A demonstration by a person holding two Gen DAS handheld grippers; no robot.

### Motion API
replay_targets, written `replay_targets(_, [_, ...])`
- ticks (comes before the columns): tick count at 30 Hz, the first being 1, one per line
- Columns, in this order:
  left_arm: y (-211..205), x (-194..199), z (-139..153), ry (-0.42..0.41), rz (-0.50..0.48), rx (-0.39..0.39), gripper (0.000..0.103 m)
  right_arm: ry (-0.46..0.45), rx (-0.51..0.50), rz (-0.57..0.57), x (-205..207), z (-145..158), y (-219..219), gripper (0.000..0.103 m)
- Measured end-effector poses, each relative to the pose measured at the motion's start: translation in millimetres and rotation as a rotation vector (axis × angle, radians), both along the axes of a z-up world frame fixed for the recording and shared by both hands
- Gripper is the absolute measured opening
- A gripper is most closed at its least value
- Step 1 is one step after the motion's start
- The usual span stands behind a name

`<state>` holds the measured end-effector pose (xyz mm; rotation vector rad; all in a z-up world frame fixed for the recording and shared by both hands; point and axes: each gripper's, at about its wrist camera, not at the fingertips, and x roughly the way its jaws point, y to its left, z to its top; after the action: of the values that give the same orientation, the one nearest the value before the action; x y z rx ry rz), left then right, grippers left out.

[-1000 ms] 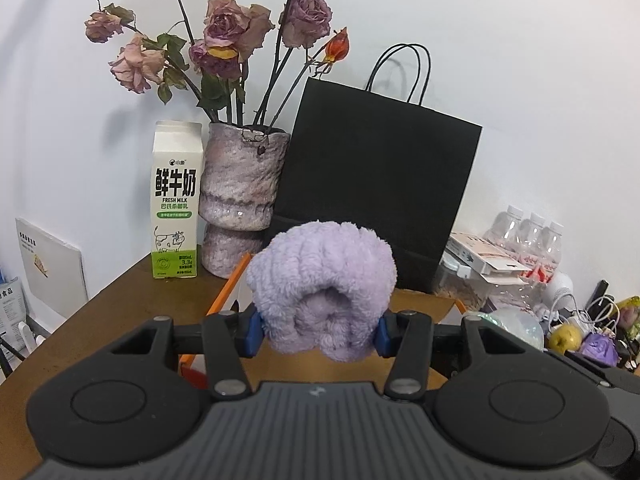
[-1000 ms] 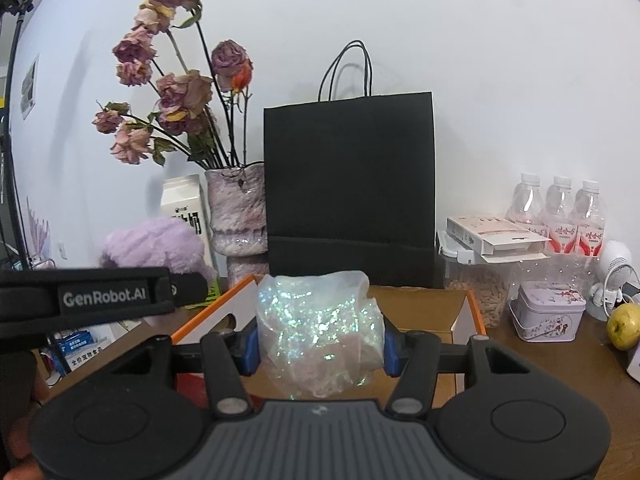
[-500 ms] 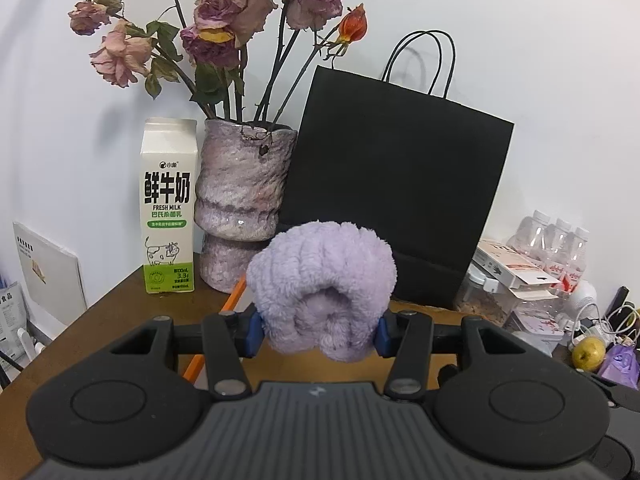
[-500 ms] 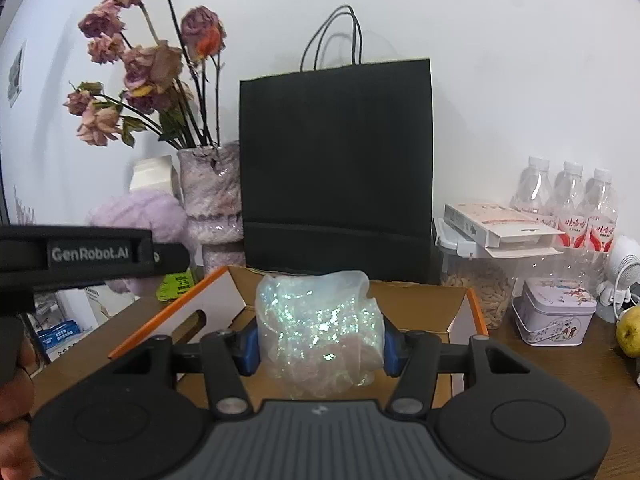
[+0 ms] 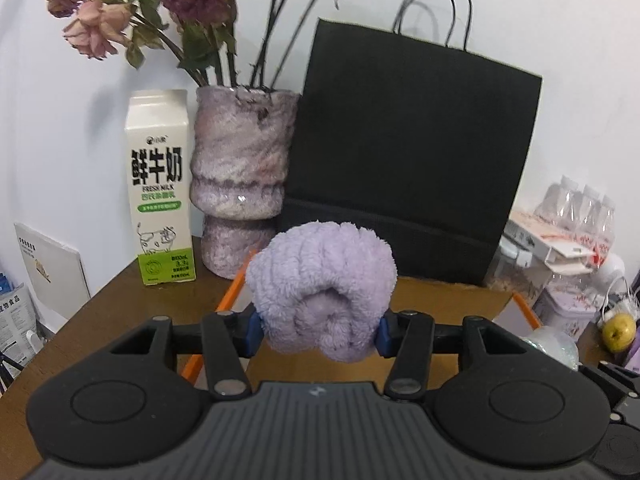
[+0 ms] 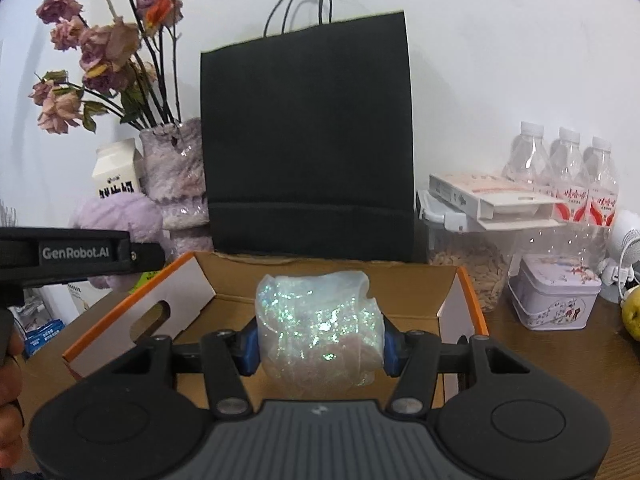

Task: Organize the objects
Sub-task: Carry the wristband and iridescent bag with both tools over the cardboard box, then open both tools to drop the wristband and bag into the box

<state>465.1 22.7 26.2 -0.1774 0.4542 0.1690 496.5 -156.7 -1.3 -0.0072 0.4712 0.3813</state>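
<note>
Along the bench's back edge, against the white wall: white and green milk carton upright at the left, touching or just beside the mottled purple vase of dried roses. Black paper carrier bag upright beside the vase. Toward the back right corner: three clear plastic water bottles, lilac rectangular tin, yellow-green pear.
</note>
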Motion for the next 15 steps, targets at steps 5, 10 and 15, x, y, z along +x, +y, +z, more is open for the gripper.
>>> replay_targets(5, [-9, -3, -2, -0.006, -0.018, 0.030, 0.081, 0.010, -0.017, 0.012, 1, -3, 2, 0.060])
replay_targets(10, [-13, -7, 1, -0.046, 0.006, 0.057, 0.103, 0.006, -0.035, -0.019, 0, -3, 3, 0.103])
replay_targets(15, [-12, -4, -1, -0.019, 0.010, 0.051, 0.103, 0.018, -0.033, -0.029, 3, -4, 1, 0.103])
